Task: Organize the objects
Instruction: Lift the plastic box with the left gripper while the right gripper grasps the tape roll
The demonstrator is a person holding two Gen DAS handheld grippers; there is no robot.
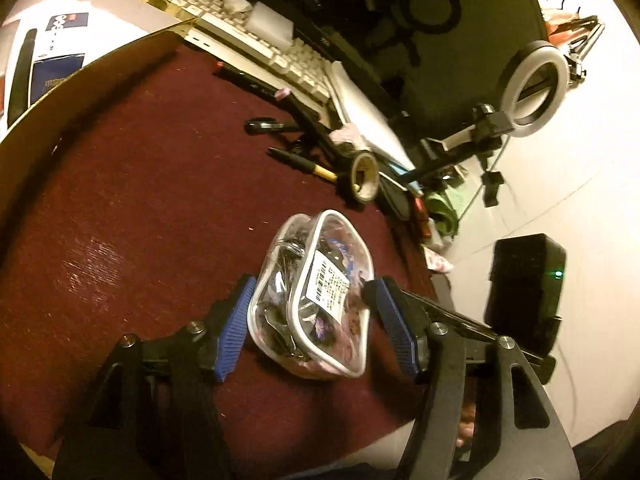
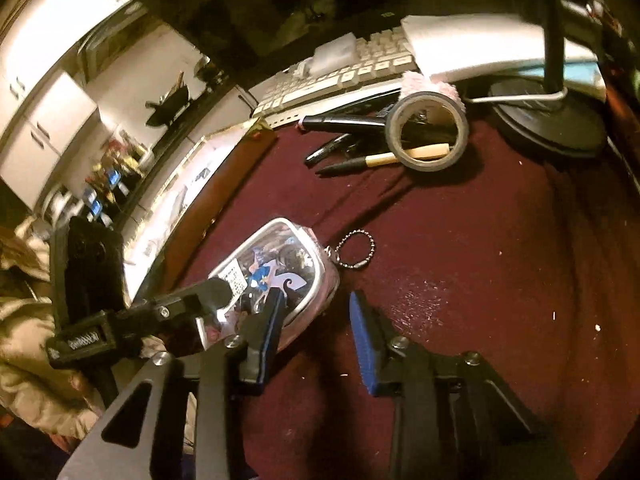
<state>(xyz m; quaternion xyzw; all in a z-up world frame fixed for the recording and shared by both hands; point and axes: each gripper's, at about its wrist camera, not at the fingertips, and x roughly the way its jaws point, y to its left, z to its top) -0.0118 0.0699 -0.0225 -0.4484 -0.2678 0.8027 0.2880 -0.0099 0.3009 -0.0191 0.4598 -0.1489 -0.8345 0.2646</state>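
A clear zip pouch (image 1: 310, 296) with a white rim, full of small items, lies on the dark red mat (image 1: 140, 220). My left gripper (image 1: 310, 294) is open, with its blue pads on either side of the pouch. The right pad looks close to the pouch's side; I cannot tell if it touches. In the right wrist view the pouch (image 2: 276, 276) lies front left with a ball chain (image 2: 354, 250) at its corner. My right gripper (image 2: 316, 304) is open and empty just right of the pouch. The left gripper's fingers (image 2: 208, 292) reach over the pouch there.
A tape roll (image 1: 362, 176) (image 2: 428, 132), several pens (image 1: 296, 158) (image 2: 348, 150) and a white keyboard (image 1: 248, 28) (image 2: 340, 72) lie at the mat's far edge. A gold-edged box (image 1: 80, 80) stands left. A ring light (image 1: 536, 88) and a lamp base (image 2: 552, 120) stand right.
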